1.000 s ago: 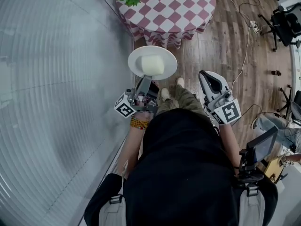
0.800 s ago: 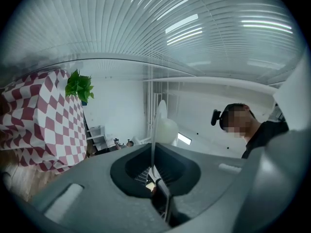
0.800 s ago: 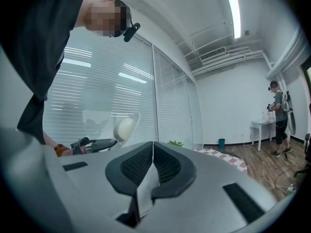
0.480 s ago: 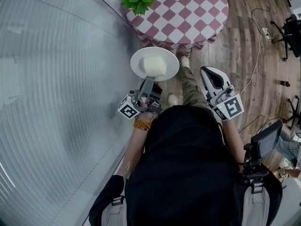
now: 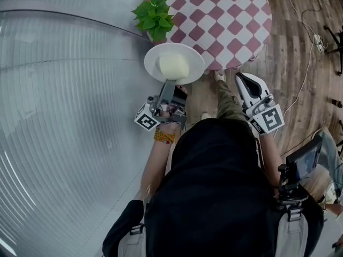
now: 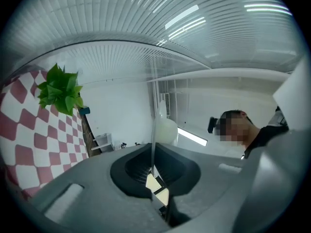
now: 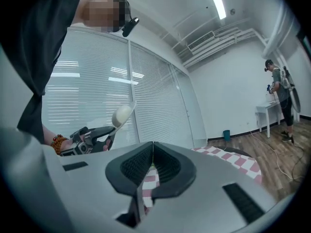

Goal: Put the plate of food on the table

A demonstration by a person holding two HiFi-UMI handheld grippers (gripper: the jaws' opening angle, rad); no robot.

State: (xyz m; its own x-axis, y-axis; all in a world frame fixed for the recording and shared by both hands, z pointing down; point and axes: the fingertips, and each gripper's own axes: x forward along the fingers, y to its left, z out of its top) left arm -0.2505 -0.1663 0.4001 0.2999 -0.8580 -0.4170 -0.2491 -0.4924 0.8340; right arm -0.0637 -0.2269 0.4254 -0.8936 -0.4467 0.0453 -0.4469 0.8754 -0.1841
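Note:
A white plate point(image 5: 185, 55) carrying a pale rounded lump of food point(image 5: 173, 66) is held out level by its near rim in my left gripper point(image 5: 168, 85), which is shut on it. The plate hangs at the near edge of the round table point(image 5: 225, 20) with the red-and-white checked cloth, beside a green plant point(image 5: 154, 17). In the left gripper view the plate point(image 6: 152, 130) shows edge-on between the jaws of the left gripper point(image 6: 152, 152), with the food point(image 6: 167, 130) beyond. My right gripper point(image 5: 244, 79) is shut and empty, off to the right; its closed jaws point(image 7: 153, 147) hold nothing.
A frosted glass wall with blinds point(image 5: 64, 116) runs along the left. Wooden floor point(image 5: 292, 63) with cables lies right of the table. A second person point(image 7: 281, 89) stands by a white desk far back. The person's feet point(image 5: 220, 76) are at the table's foot.
The person has walked toward the table. The plate, still gripped by my left gripper, has gone from short of the table to its near edge by the plant. The right gripper came along, still shut.

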